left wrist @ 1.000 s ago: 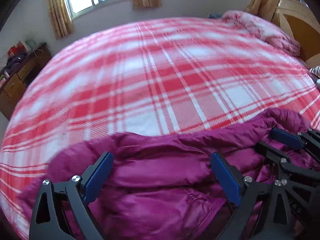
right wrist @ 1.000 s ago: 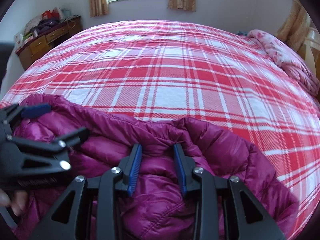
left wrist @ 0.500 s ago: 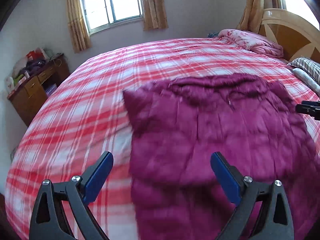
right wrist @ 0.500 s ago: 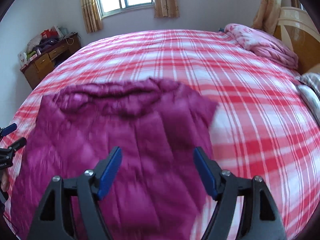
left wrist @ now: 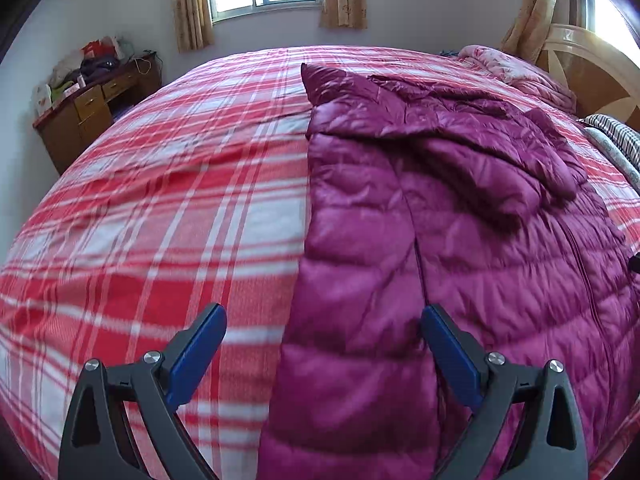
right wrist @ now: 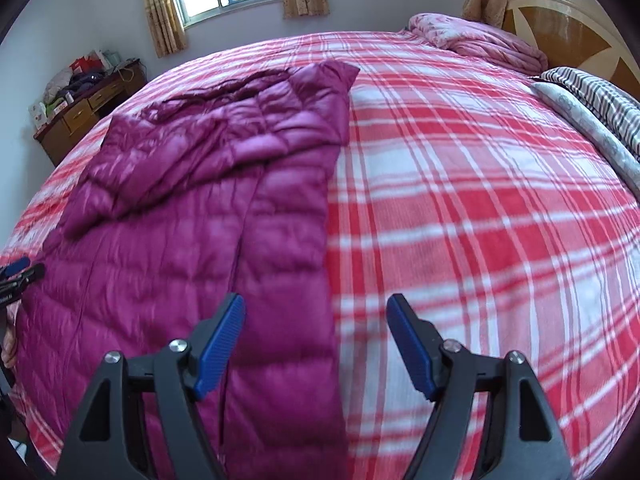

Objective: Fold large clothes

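Observation:
A purple quilted down jacket [left wrist: 440, 232] lies spread flat on the bed, with a sleeve [left wrist: 500, 160] folded across its upper part. My left gripper [left wrist: 322, 332] hovers open above the jacket's left edge, nothing between its blue pads. In the right wrist view the jacket [right wrist: 192, 232] fills the left half. My right gripper [right wrist: 316, 320] hangs open over the jacket's right edge, holding nothing. The tip of the left gripper [right wrist: 20, 270] shows at that view's left border. The jacket's near hem is hidden below both views.
The bed [right wrist: 480, 200] has a red and white plaid cover. A pink quilt [right wrist: 480, 46] lies by the wooden headboard [right wrist: 568, 16], with striped pillows [right wrist: 600, 96] to the right. A cluttered wooden desk [left wrist: 92, 108] stands by the far left wall under a window.
The right gripper let go of the bunched jacket and opened. Both grippers drew back and apart, and the jacket now lies flat and spread out.

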A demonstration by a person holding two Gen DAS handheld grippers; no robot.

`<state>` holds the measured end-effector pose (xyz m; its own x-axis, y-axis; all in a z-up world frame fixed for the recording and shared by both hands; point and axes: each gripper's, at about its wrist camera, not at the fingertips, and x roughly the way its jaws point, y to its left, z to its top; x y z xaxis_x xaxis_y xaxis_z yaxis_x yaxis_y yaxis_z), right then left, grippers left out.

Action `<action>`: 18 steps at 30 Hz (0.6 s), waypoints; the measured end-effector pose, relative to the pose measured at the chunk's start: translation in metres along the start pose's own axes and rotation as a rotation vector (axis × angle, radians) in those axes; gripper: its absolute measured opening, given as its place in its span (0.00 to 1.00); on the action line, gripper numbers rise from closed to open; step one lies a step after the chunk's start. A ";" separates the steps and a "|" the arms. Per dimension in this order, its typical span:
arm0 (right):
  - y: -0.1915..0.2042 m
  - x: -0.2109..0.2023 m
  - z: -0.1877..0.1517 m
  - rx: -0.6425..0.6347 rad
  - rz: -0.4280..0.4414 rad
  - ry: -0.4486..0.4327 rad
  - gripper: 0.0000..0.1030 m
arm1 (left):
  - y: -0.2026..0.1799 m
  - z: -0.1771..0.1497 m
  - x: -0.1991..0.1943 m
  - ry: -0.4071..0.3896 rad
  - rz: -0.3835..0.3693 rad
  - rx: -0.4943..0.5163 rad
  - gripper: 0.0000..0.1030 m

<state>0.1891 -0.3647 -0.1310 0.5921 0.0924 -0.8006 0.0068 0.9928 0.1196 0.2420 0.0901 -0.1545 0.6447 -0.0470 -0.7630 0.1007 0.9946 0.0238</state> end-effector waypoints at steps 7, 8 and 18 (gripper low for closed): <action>-0.002 -0.015 -0.034 0.020 -0.001 -0.011 0.74 | 0.002 -0.045 -0.023 -0.021 -0.016 -0.026 0.95; -0.002 -0.016 -0.036 0.024 0.000 -0.011 0.74 | 0.002 -0.048 -0.025 -0.024 -0.013 -0.023 0.95; 0.003 -0.027 -0.062 0.039 0.021 0.009 0.74 | 0.003 -0.068 -0.040 -0.026 -0.004 -0.030 0.95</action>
<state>0.1227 -0.3592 -0.1451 0.5854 0.1138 -0.8027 0.0257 0.9870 0.1586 0.1651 0.1011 -0.1674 0.6638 -0.0533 -0.7460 0.0814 0.9967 0.0012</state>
